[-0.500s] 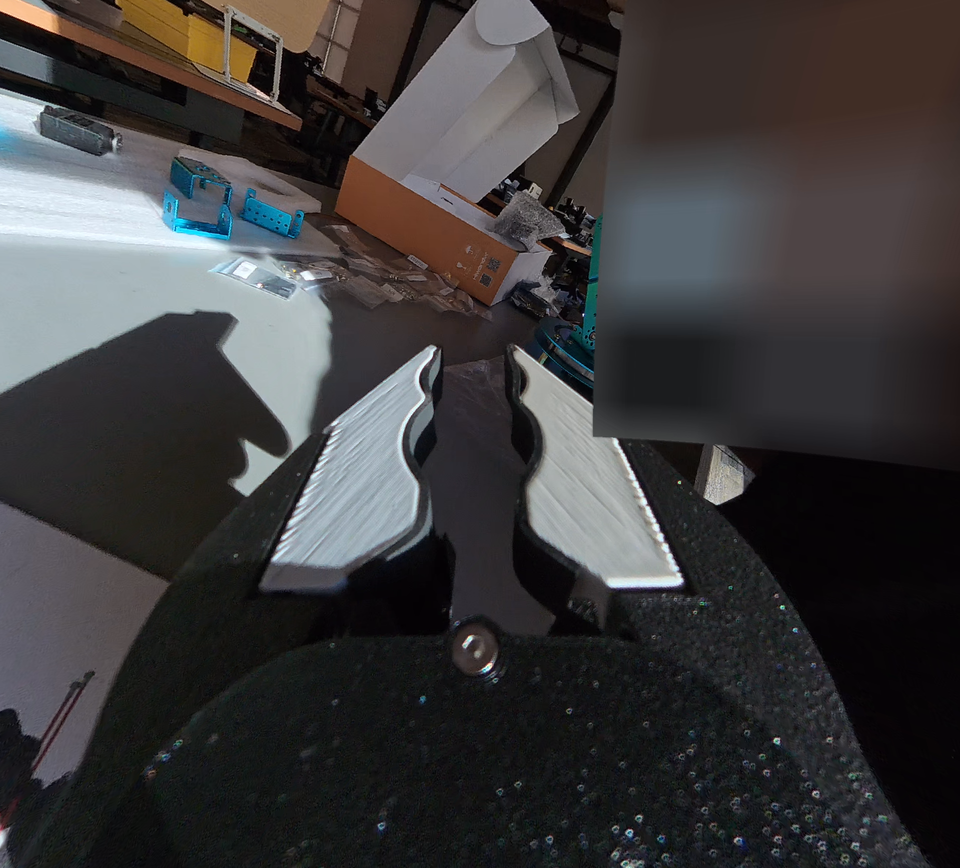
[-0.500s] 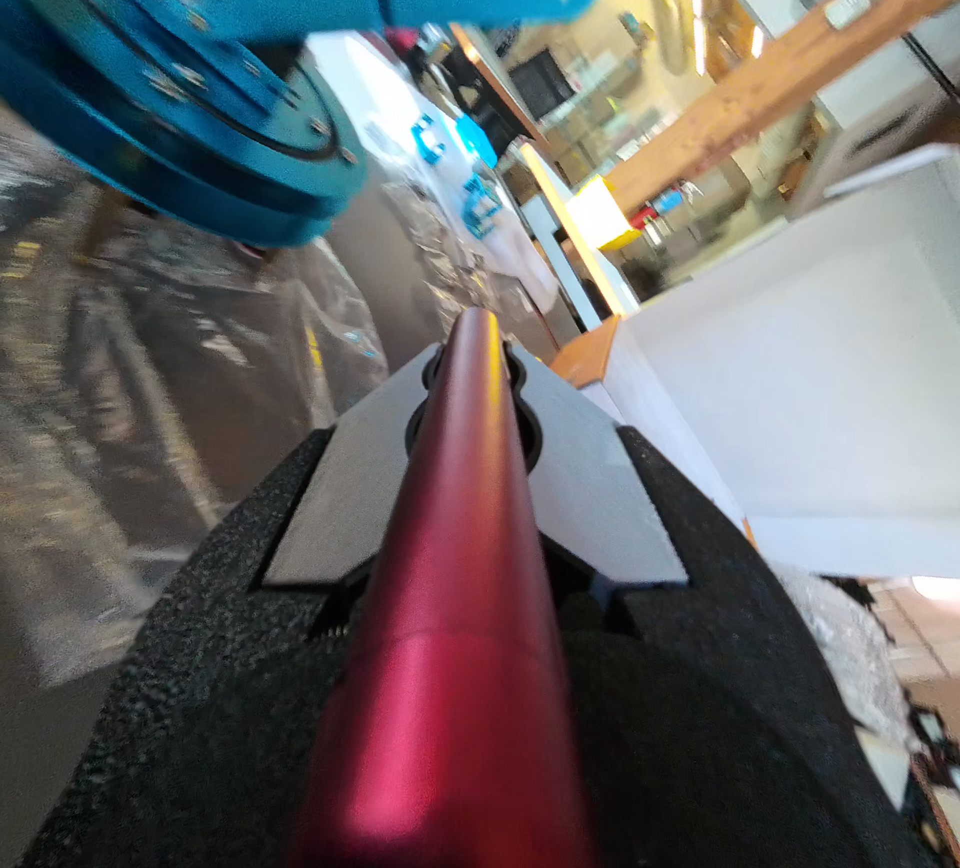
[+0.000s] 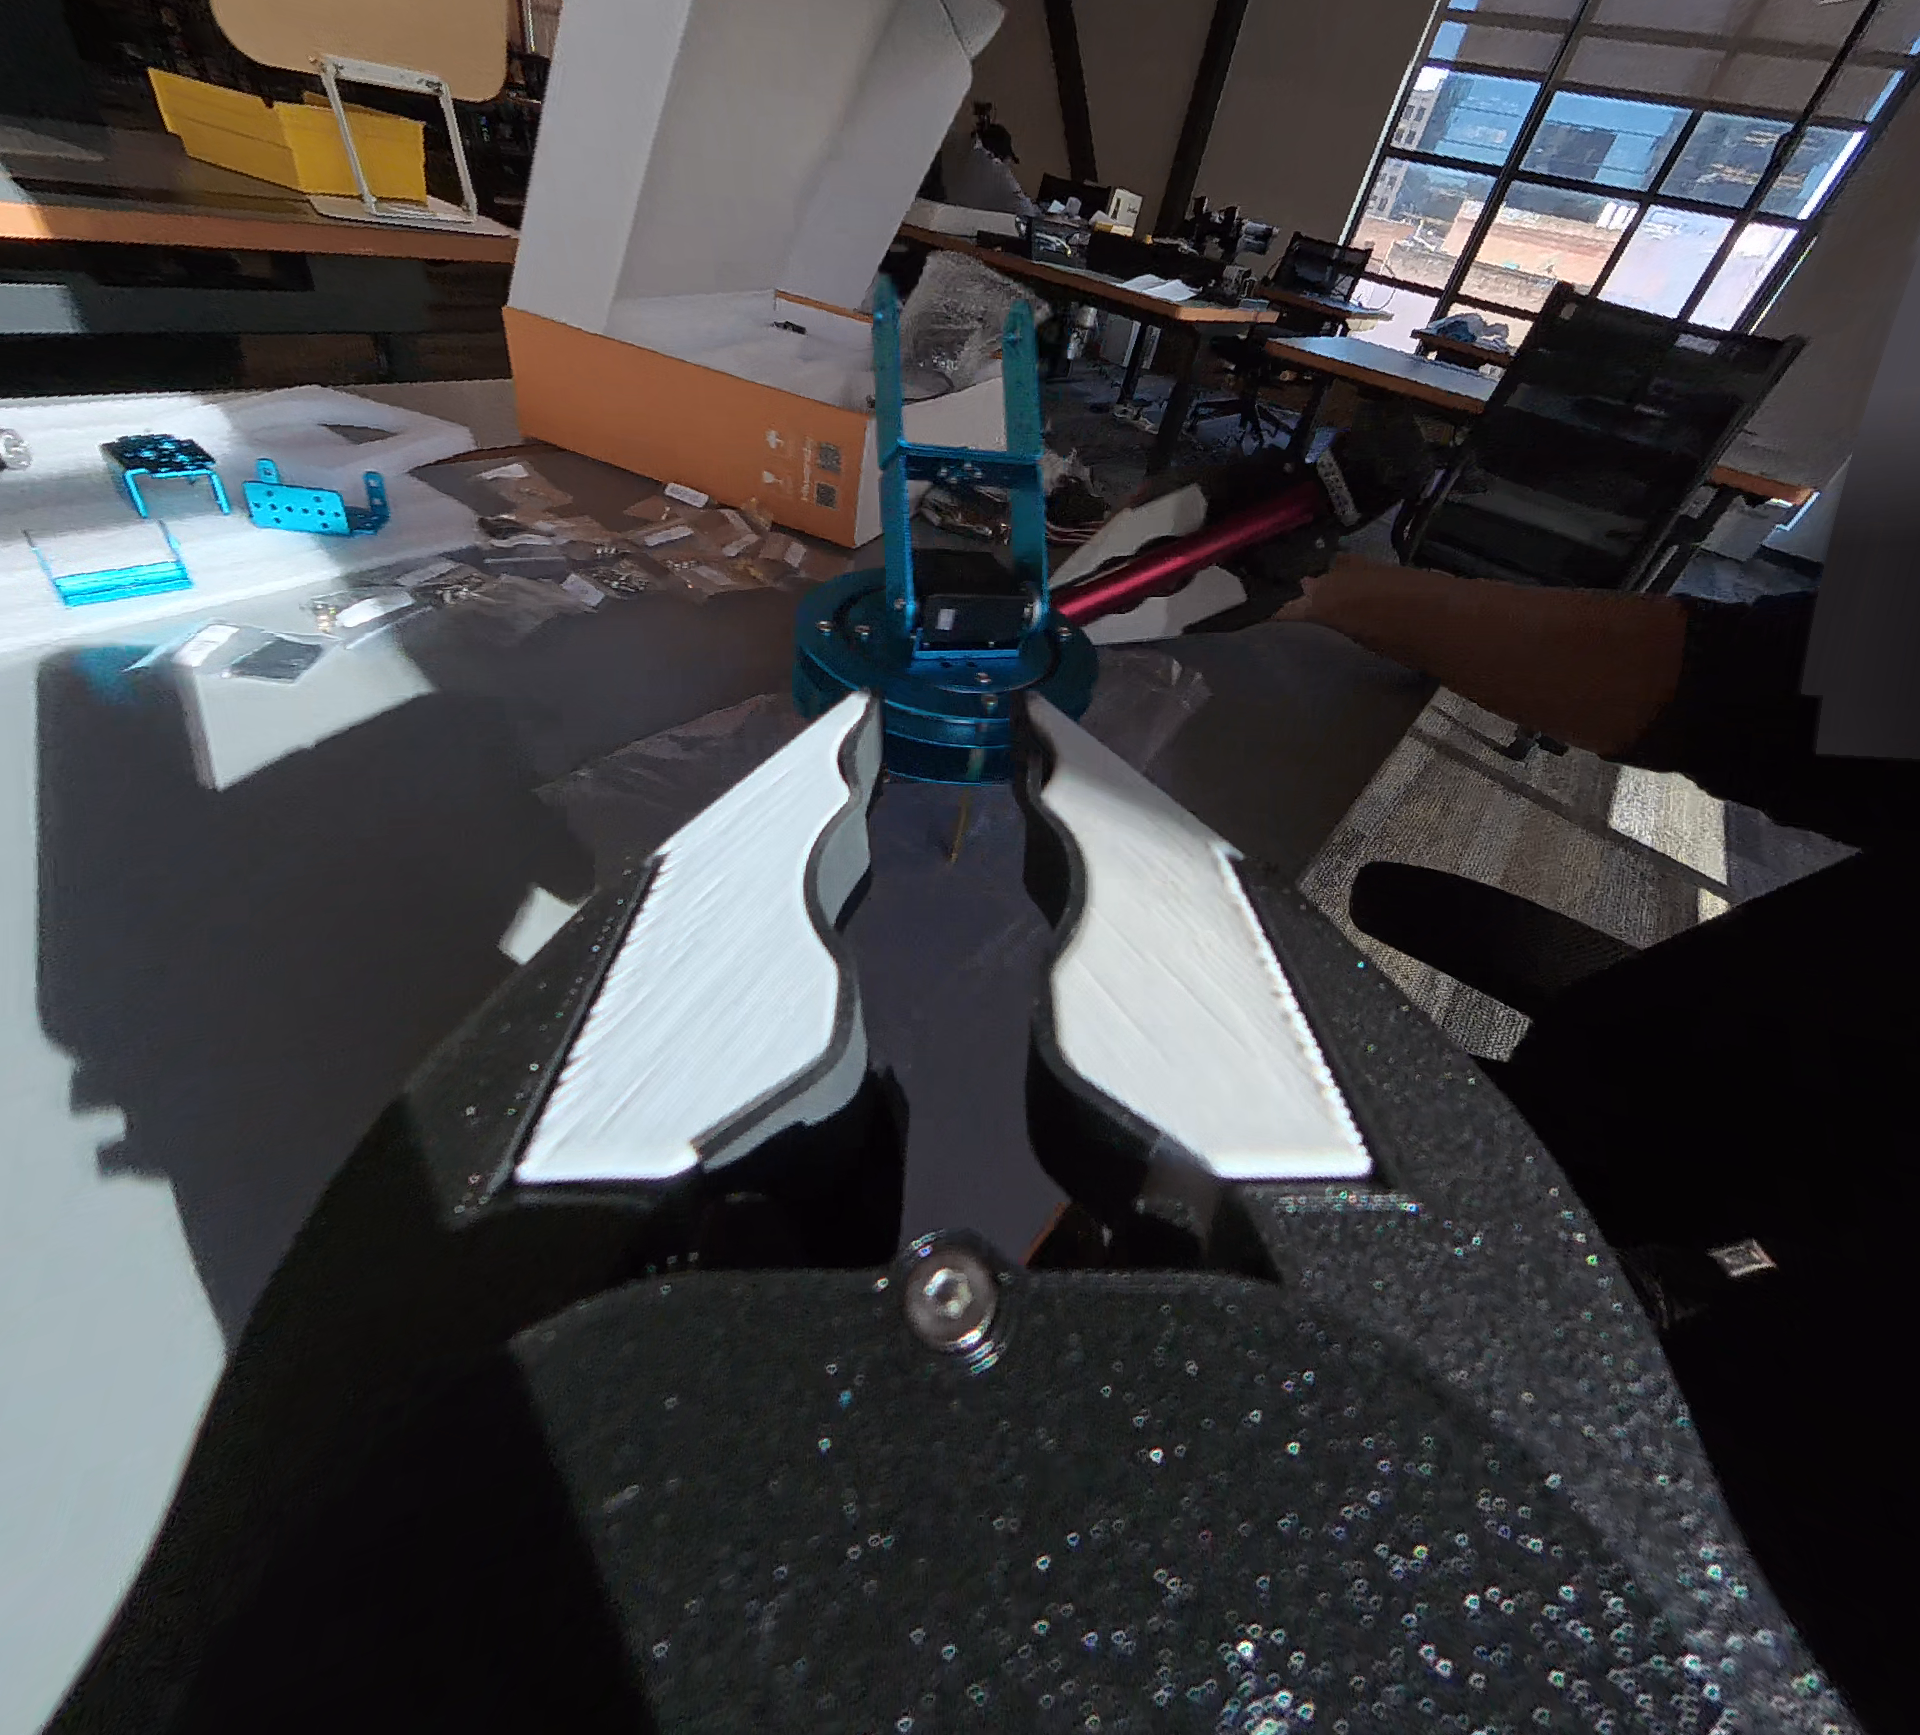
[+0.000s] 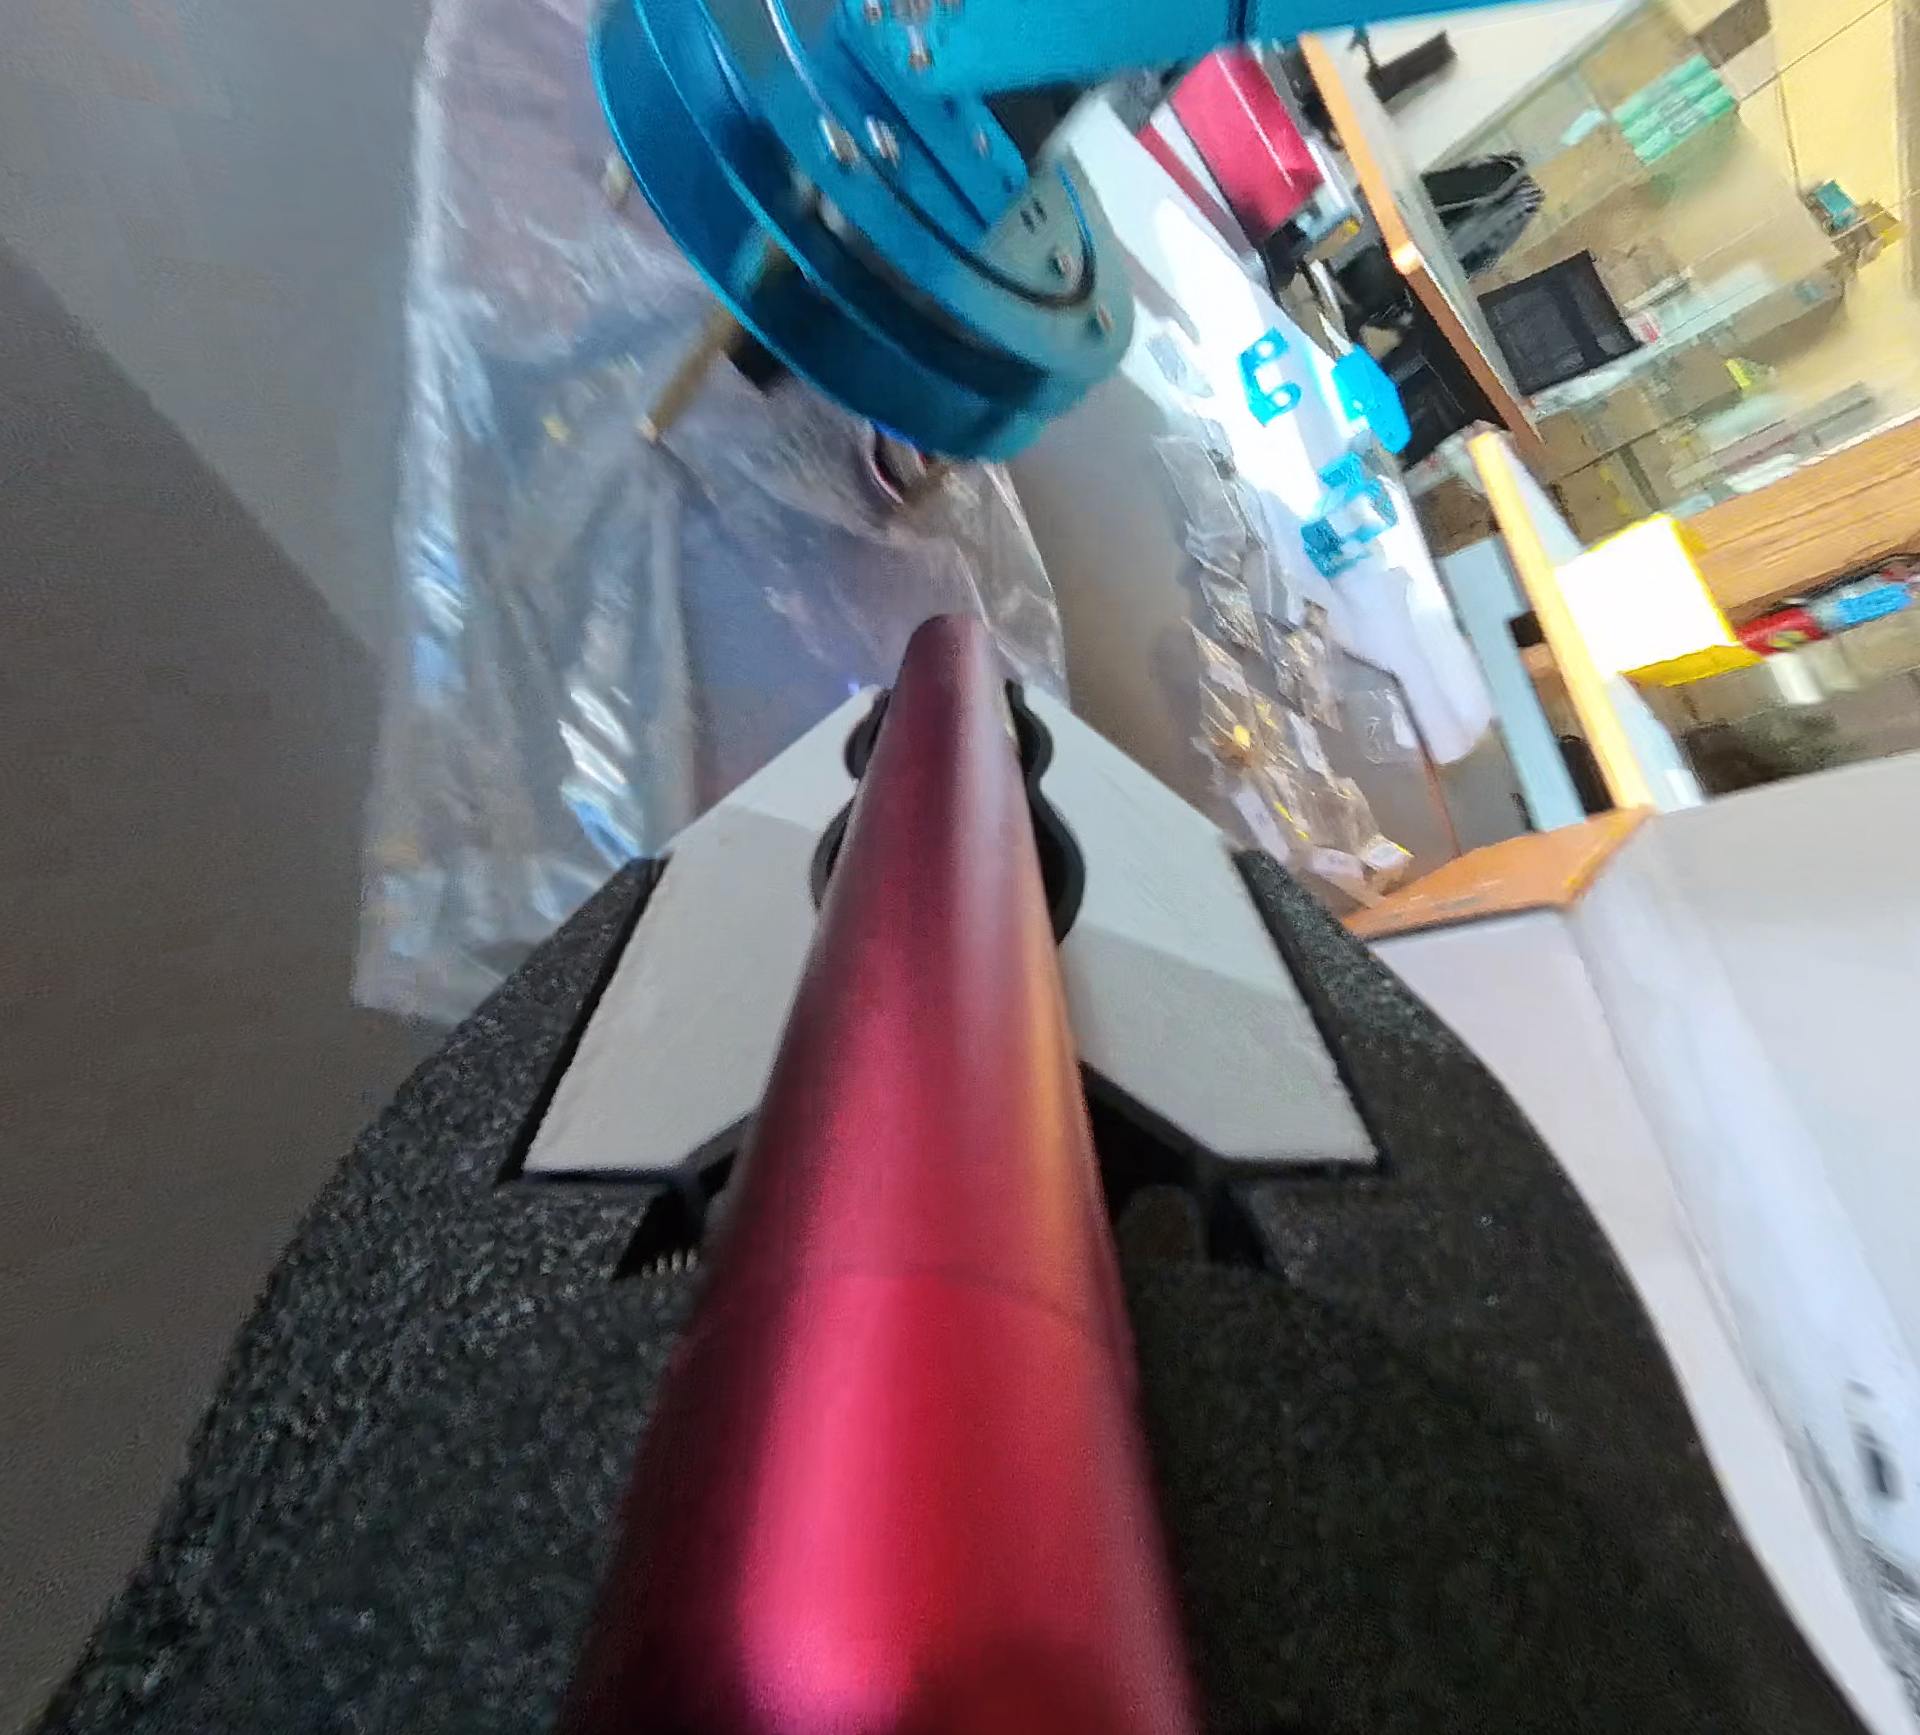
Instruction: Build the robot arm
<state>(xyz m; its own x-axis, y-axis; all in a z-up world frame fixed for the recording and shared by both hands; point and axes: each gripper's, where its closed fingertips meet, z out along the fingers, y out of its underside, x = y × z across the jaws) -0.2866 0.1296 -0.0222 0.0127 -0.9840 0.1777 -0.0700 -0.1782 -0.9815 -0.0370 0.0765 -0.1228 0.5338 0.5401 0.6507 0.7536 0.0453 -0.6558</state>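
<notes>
A blue metal assembly [image 3: 940,667], a round base with a black servo and two upright arms, stands on the dark table. My left gripper [image 3: 948,735] is open and empty, its white fingertips [image 3: 831,750] just short of the base on either side. My right gripper [image 4: 940,709] is shut on a red metal tool shaft [image 4: 914,1166] that points toward the blue base [image 4: 862,231]. In the left wrist view the right gripper [image 3: 1143,589] reaches in from the right with the red shaft [image 3: 1195,547], its tip close behind the base. A person's forearm [image 3: 1507,646] follows it.
An open orange and white box [image 3: 675,428] stands behind the assembly. Loose blue brackets [image 3: 312,511] lie on white foam at the left, with several small bags of hardware [image 3: 582,563]. A clear plastic bag [image 4: 540,542] lies under the base. A black chair [image 3: 1621,418] stands at the right. The grippers' ends are close to 30 cm from one another.
The left gripper has swung round to face the blue assembly and its jaws stand a little wider. The right gripper, still holding the red shaft, has drawn back a little from the blue base.
</notes>
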